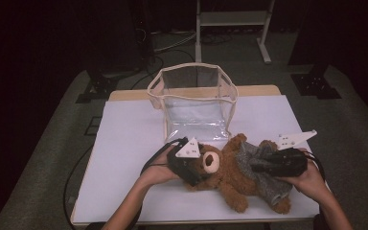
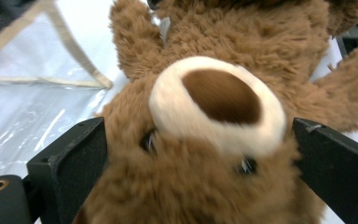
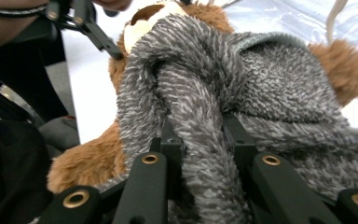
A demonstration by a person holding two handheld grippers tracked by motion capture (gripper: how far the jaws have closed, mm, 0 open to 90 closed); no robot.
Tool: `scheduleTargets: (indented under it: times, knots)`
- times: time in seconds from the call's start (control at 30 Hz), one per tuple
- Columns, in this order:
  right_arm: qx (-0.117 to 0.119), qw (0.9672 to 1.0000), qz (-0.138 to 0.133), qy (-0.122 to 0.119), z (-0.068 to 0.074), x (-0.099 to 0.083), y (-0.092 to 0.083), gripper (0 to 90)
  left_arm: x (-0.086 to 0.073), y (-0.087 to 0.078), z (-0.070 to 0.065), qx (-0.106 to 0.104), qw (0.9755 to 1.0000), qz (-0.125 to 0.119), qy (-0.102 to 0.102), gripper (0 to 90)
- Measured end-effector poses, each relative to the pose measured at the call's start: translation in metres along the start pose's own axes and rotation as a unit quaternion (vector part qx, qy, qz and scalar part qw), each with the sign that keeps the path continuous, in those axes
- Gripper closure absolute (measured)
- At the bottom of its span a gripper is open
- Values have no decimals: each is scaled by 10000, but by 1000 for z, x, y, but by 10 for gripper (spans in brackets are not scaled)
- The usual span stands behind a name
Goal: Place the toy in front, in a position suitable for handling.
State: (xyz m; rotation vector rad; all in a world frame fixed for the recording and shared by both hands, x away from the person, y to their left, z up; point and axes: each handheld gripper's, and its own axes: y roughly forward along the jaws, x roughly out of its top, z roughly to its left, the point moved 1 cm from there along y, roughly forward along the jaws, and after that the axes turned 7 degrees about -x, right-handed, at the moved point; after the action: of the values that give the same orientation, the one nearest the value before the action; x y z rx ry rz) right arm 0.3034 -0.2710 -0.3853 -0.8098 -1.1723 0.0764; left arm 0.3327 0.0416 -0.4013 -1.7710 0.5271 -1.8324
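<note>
A brown teddy bear [image 1: 230, 175] lies on its back on the white table [image 1: 129, 143], dressed in a grey knitted sweater [image 1: 268, 188]. My left gripper [image 1: 197, 173] is at the bear's head. In the left gripper view its jaws [image 2: 198, 135] stand wide, one on each side of the face, with the cream muzzle [image 2: 219, 93] between them. My right gripper [image 1: 258, 166] is over the bear's belly. Seen from the right gripper view, it [image 3: 200, 130] is shut on a raised fold of the sweater [image 3: 270, 84].
A clear plastic bag with beige trim [image 1: 191, 76] stands open just behind the bear, its mouth upward. Bare tabletop lies to the left and at the far right. Beyond the table are a dark floor with cables and a metal stand [image 1: 230, 28].
</note>
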Motion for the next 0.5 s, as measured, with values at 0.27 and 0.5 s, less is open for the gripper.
scheduleTargets:
  times: [0.27,0.5]
  knots:
    - [-13,10000,-31,20,0,-3,-1,732,12,11,-3,72,9982,379,463,208]
    - [-113,9999,-50,-41,-4,11,-2,731,13,-5,5,286,9974,368,551,317]
